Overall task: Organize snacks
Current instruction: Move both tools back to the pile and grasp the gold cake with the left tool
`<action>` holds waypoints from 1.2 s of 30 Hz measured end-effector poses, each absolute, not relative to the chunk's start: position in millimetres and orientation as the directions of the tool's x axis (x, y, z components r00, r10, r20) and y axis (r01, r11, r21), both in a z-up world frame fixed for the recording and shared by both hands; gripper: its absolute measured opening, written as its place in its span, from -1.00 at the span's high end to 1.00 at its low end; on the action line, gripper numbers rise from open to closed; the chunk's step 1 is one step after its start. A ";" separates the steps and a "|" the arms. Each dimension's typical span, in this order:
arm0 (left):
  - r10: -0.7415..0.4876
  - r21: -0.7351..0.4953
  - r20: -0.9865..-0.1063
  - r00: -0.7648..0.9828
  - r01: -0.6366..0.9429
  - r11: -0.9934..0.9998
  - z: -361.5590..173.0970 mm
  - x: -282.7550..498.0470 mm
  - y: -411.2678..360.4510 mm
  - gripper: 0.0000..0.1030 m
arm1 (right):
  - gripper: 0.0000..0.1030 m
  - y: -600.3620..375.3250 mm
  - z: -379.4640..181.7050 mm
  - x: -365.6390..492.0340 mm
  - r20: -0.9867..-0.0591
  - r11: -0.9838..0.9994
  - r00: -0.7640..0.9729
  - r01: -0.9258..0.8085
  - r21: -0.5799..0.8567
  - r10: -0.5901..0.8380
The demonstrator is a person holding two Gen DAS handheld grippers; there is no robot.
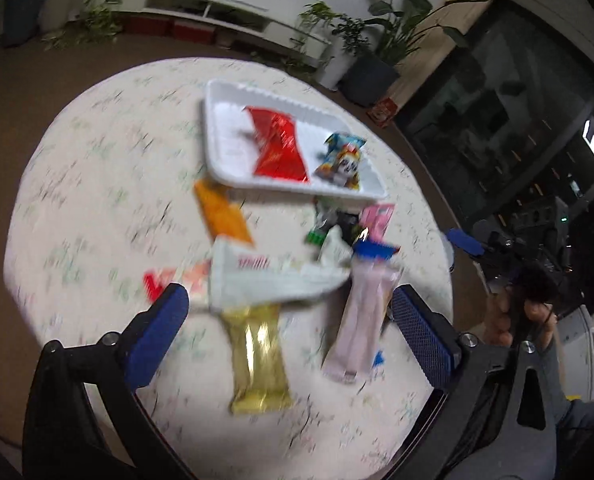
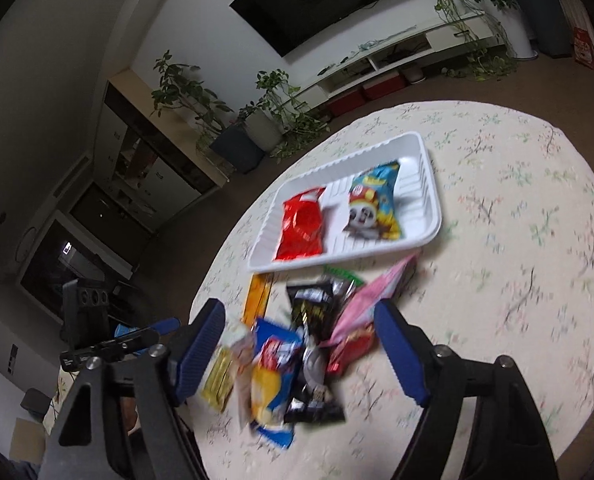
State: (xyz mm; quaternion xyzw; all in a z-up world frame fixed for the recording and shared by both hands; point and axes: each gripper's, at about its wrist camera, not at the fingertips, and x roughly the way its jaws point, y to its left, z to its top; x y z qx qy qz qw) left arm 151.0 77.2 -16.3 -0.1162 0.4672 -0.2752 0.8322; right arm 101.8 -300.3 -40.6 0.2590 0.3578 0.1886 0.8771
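A white tray (image 1: pixel 217 96) on the round table holds a red packet (image 1: pixel 279 144) and a blue panda packet (image 1: pixel 343 160). In front of the tray lies a loose pile: an orange packet (image 1: pixel 223 214), a white packet (image 1: pixel 265 276), a gold packet (image 1: pixel 259 356) and a pale lilac packet (image 1: pixel 363 312). My left gripper (image 1: pixel 289 300) hangs open above this pile, its pads touching nothing. In the right wrist view the tray (image 2: pixel 429 184) sits beyond a black packet (image 2: pixel 313 312), a pink packet (image 2: pixel 369 300) and a blue-yellow packet (image 2: pixel 275 376). My right gripper (image 2: pixel 299 316) is open over them.
The table wears a floral cloth (image 2: pixel 517 240), bare to the right of the pile. A person's hand (image 1: pixel 505 320) shows at the table's right edge. Potted plants (image 1: pixel 377 40), a low white shelf (image 2: pixel 397 56) and a dark cabinet (image 2: pixel 145 160) stand around the room.
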 end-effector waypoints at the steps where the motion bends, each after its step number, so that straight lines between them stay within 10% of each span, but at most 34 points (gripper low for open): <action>1: -0.552 -0.435 -0.723 0.417 0.347 0.831 -20.0 140.6 77.7 -0.99 | -0.48 -294.6 -41.1 94.3 -0.534 0.802 0.675 -0.147 0.579 0.509; 10: -0.273 -0.129 -0.845 0.461 0.319 0.939 -61.1 112.9 37.4 -0.93 | -0.33 -241.9 -62.2 59.2 -0.644 0.889 0.649 -0.114 0.444 0.405; 17: -0.318 -0.184 -0.861 0.398 0.339 0.923 -76.5 130.9 30.4 -0.37 | -0.14 -232.3 -78.9 64.6 -0.667 0.868 0.585 -0.140 0.477 0.461; 36: -0.282 -0.140 -0.877 0.389 0.353 0.925 -91.1 158.0 26.8 -0.08 | 0.17 -199.3 -82.0 78.1 -0.718 0.880 0.537 -0.108 0.463 0.444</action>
